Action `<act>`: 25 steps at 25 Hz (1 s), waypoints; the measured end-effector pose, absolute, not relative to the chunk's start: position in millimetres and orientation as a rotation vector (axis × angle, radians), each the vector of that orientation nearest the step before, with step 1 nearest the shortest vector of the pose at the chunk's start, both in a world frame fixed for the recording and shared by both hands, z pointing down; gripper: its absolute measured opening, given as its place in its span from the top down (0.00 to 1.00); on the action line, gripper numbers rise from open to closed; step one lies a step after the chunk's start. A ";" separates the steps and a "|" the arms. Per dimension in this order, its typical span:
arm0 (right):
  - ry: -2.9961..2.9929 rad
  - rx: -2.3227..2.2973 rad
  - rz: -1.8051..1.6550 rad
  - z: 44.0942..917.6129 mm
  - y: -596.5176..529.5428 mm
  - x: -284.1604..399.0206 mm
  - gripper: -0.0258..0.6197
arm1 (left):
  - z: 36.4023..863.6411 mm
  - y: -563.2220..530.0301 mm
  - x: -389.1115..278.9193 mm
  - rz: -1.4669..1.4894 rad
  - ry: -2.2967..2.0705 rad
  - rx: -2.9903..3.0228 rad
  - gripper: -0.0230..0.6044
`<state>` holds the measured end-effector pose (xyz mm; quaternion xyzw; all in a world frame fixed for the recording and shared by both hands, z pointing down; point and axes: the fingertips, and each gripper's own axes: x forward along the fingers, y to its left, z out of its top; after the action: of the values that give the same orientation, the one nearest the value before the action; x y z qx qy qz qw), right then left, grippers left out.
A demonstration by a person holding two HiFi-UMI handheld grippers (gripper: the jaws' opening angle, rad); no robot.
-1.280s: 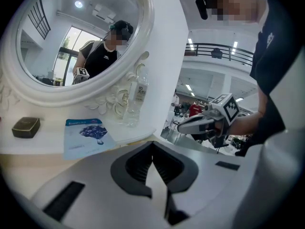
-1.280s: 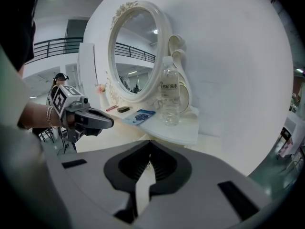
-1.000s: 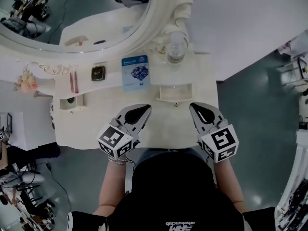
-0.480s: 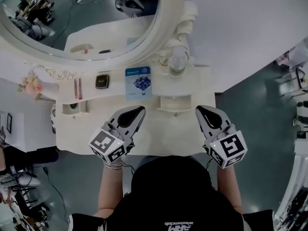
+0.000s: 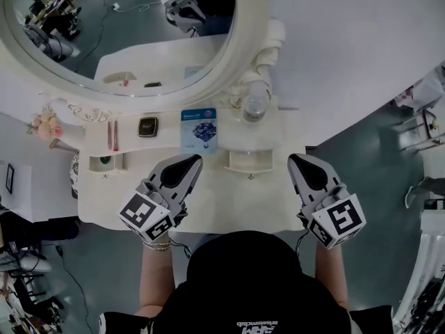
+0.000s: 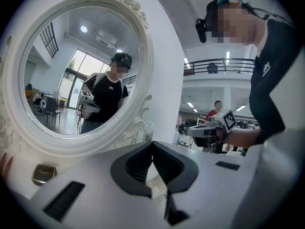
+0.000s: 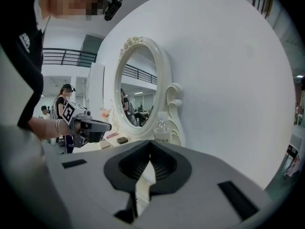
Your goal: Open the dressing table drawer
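The tabletop [image 5: 229, 204] carries one clear bottle [image 5: 254, 104] near its back right corner, one blue sachet [image 5: 199, 129] at the middle of the back edge, one dark compact [image 5: 147, 126] left of that, and two pink sticks [image 5: 110, 135] toward the back left corner. There are two small drawers, one [image 5: 245, 160] right of the middle and one [image 5: 104, 164] near the left edge, plus one oval mirror [image 5: 240, 44] along the back edge and one bunch of flowers [image 5: 42, 124] past the left edge. Two tools are over the front edge, the left tool [image 5: 195, 159] and the right tool [image 5: 294, 159].
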<state>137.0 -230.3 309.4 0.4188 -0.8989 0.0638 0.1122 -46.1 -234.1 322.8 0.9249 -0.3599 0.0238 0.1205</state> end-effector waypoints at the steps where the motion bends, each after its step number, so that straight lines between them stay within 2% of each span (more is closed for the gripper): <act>1: -2.647 1.229 0.182 306.2 -231.2 136.4 0.93 | 320.7 -235.1 -46.9 0.071 -1.056 2.709 0.93; 25: -2.683 1.301 0.003 251.7 -231.2 152.4 0.93 | 277.0 -244.1 -46.2 0.056 -1.074 2.826 0.93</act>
<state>152.4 -231.2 251.7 0.4349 -0.8969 0.0009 0.0799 -46.2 -244.1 277.0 0.9330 -0.3544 0.0184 0.0587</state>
